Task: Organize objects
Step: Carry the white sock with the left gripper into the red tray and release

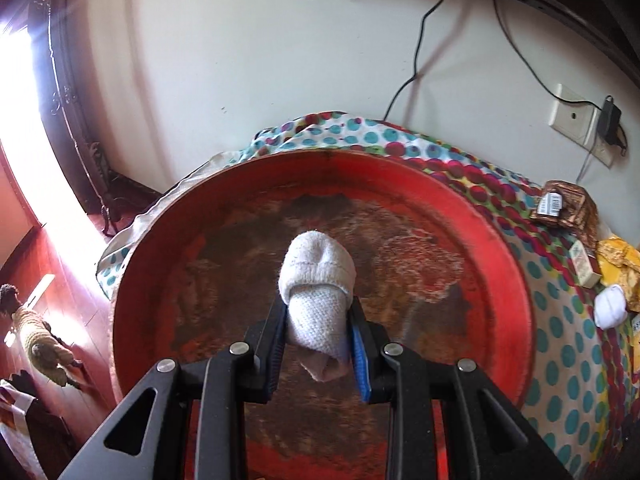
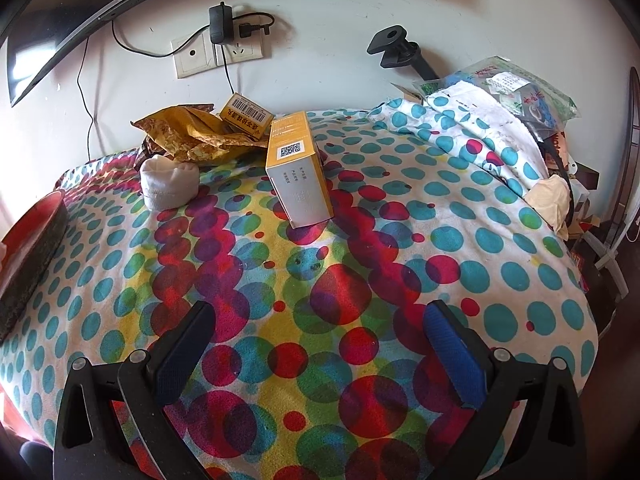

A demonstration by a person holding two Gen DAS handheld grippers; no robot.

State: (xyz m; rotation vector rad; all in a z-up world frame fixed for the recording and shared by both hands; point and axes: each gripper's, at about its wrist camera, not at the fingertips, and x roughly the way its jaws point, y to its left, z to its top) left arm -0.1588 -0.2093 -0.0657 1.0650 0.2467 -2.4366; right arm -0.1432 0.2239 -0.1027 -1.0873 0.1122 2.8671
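- Rolled white sock (image 1: 318,304) clamped between the fingers of the left gripper (image 1: 319,350), held above the worn middle of the round red tray (image 1: 496,248); folded cuff end pointing away from the camera, loose tail hanging between the pads.
- Left fingers (image 1: 276,344) clenched tight on the sock, black pad on one side, blue pad on the other.
- Red tray resting on the spotted cloth (image 2: 320,280), near the white wall.
- Second rolled white sock (image 2: 169,184) lying on the spotted cloth, just in front of a crumpled gold wrapper (image 2: 188,136).
- Yellow and white box (image 2: 298,172) lying on the cloth beside that sock, one end resting against a smaller yellow box (image 2: 246,114) with a barcode.
- Right gripper (image 2: 320,356) hovering over bare cloth, fingers released and spread wide, nothing between them.
- Tray's edge visible at the far left of the right wrist view, well apart from the right gripper.
- Heap of bags and cloth (image 2: 500,96) piled at the right end of the cloth.
- Wall socket (image 2: 218,52) with a black adapter plugged in, above the wrapper.
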